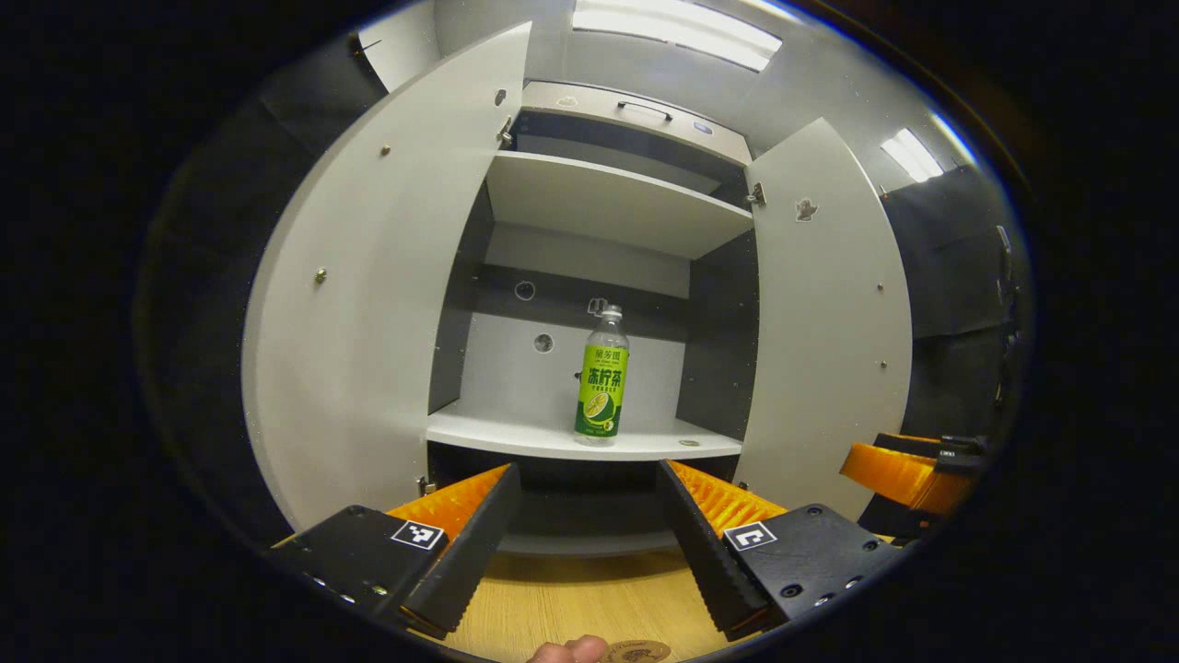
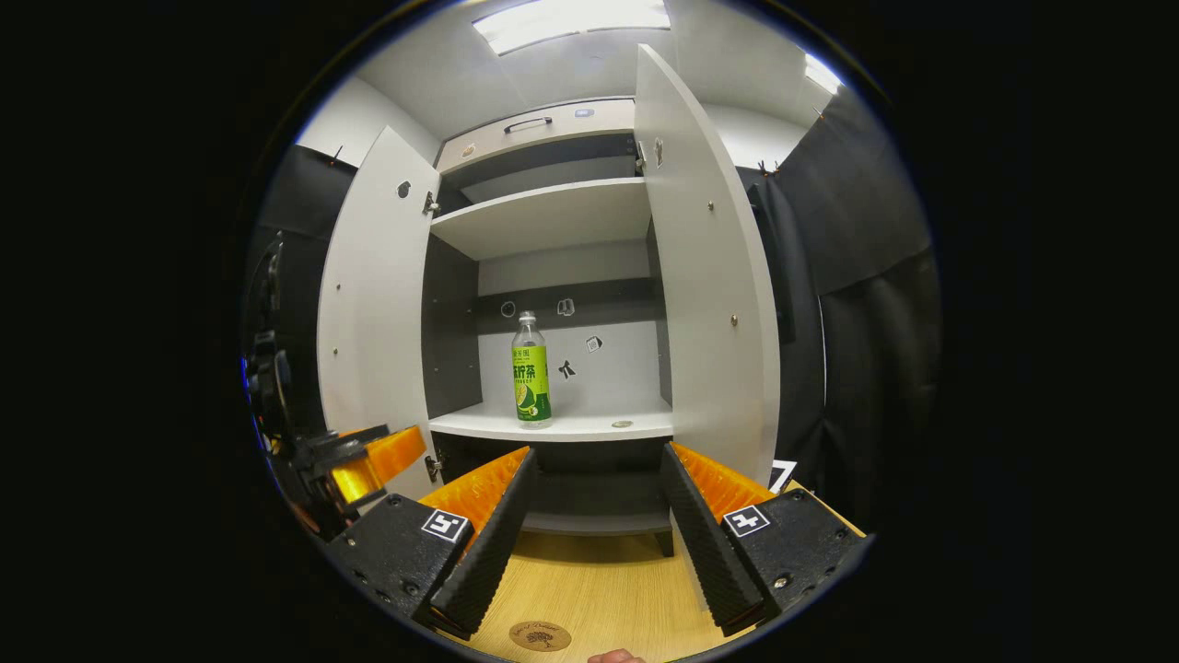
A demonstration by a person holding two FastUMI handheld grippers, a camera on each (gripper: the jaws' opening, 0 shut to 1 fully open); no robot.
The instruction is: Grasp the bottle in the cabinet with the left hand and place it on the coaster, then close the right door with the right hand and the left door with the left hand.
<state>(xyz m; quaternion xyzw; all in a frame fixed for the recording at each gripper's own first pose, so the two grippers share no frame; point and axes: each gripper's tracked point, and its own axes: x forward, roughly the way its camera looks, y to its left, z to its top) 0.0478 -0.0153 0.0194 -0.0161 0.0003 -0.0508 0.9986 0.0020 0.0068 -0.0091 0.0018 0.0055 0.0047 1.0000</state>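
Wooden surface [image 2: 599,580] carries a coaster [image 2: 540,635]; both cabinet doors stand open, bottle [image 1: 602,376] upright on the shelf [image 1: 516,433]. Left claw [image 1: 589,529] and right claw [image 2: 597,525] are spread, empty.

Ceiling light panels [image 1: 677,32] glow bright | black cloth wall [image 2: 866,276] hangs on the right | wooden tabletop [image 2: 599,589] sits below.

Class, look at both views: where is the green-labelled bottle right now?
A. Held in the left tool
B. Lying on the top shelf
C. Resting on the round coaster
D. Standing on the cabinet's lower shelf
D: the bottle stands upright on the lower shelf between the open doors.
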